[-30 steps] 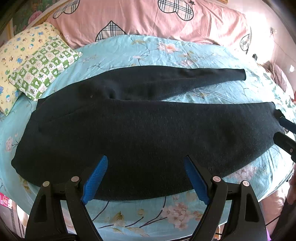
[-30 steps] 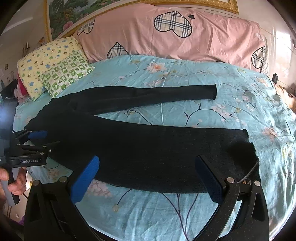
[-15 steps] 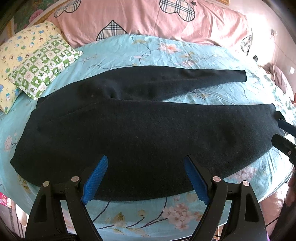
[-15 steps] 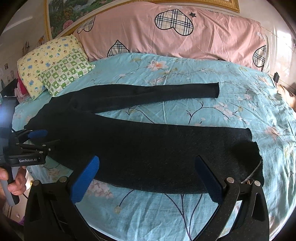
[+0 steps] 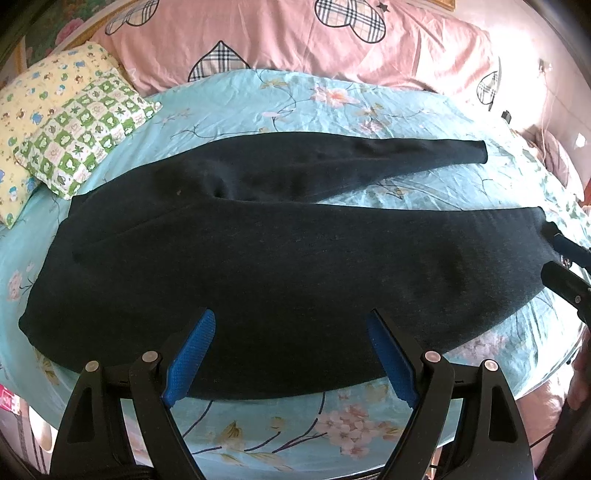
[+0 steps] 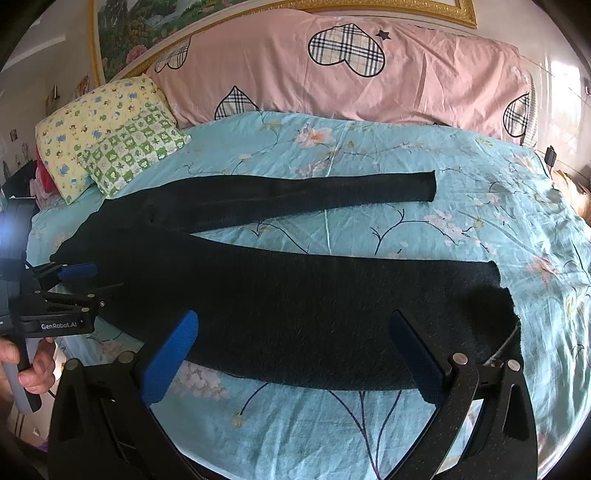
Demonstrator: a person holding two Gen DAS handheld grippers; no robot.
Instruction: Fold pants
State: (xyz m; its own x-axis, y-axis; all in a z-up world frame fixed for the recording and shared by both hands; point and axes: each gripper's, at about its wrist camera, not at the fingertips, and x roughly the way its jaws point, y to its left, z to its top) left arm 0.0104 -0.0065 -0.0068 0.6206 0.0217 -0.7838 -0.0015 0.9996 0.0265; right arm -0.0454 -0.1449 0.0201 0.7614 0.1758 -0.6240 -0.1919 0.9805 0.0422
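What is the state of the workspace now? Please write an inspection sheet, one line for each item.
Surface: bed with turquoise floral sheet, lightly wrinkled.
Job's things: black pants lie flat and unfolded, legs spread apart; far leg points right, near leg lies toward the grippers.
Clutter: green checked pillow lying on a yellow patterned pillow, at the far left corner.
Grippers: left gripper open, over the near edge of the pants; right gripper open, over the near leg. Neither grips cloth.
Cables: a thin cord on the far right wall.
Surroundings: pink cover with plaid hearts; gold-framed painting.
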